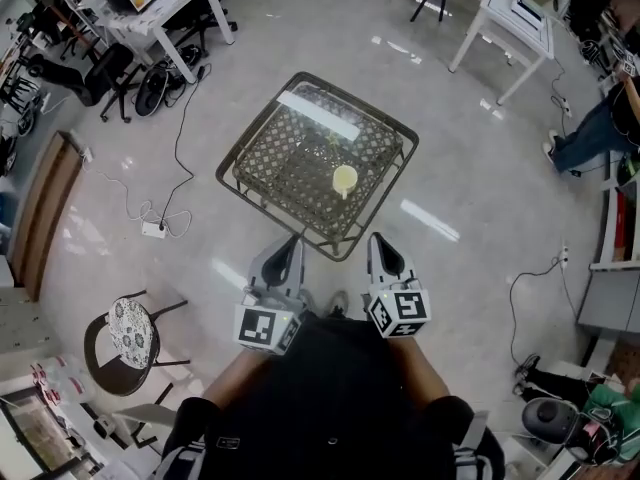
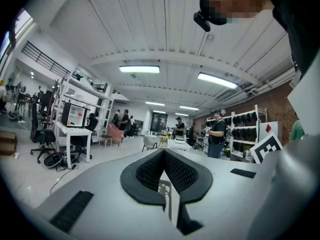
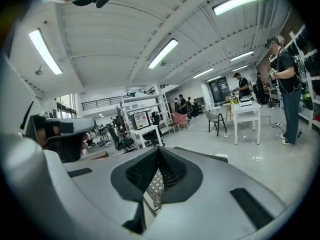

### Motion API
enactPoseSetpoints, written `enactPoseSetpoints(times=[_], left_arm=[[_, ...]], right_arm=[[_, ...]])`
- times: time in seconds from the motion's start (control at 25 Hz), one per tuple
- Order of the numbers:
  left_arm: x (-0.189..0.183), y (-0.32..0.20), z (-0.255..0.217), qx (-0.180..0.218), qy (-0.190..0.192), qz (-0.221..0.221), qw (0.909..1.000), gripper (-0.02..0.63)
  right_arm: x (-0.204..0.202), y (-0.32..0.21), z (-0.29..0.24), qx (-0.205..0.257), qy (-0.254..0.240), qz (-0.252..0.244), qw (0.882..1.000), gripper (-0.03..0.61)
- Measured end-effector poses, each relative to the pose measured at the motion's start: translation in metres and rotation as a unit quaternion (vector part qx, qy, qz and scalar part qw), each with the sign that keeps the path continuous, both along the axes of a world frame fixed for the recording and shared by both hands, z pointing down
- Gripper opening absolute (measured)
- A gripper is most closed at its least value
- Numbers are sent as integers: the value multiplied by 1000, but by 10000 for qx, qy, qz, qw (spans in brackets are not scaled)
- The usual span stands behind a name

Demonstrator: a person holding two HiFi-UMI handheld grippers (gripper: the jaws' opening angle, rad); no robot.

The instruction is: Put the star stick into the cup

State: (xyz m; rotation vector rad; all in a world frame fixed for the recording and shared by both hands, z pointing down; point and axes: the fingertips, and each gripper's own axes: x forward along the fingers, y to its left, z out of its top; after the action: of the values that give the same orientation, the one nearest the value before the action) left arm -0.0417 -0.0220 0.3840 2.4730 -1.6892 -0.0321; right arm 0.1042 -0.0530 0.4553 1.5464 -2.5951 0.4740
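A yellow cup (image 1: 344,179) stands on a square wire-mesh table (image 1: 262,180), right of its middle. Just behind the cup lies a thin pale thing (image 1: 331,141), too small to tell as the star stick. Both grippers hover close to my body, short of the table's near corner and pointing toward it. The left gripper (image 1: 291,244) is shut with nothing in it, its black pads (image 2: 150,171) meeting at the tips. My right gripper (image 1: 379,242) is also shut and holds nothing; the mesh table top shows through the slit below its pads (image 3: 172,171).
A round chair with a patterned seat (image 1: 131,330) stands at my left. A power strip with cables (image 1: 153,229) lies on the floor left of the table. White desks (image 1: 165,8) (image 1: 515,18) and office chairs stand at the back. A seated person's legs (image 1: 590,133) show at right.
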Motion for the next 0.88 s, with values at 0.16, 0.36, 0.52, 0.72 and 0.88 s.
enactPoseSetpoints(times=[0.16,0.36,0.52,0.72,0.88], left_arm=[[-13,7,-7,132,5,-31,9999,15],[-18,13,2,51,-49,65,10000,15],[-22,18,6,-74,-107,115,9998,15],[-23,26,7,-25,-72,188,9998,15],[-28,29,9,-27,-86,209,9997,15]], right_arm=[[-12,18,-16,123,11,-6,9999,11],[-17,33,-26,165,-55,65,9998,11],[-19,42,-23,203,-40,94,9997,11],[-18,49,-23,188,-41,183,9996,11],[-21,52,-22,150,-34,216,9996,11]])
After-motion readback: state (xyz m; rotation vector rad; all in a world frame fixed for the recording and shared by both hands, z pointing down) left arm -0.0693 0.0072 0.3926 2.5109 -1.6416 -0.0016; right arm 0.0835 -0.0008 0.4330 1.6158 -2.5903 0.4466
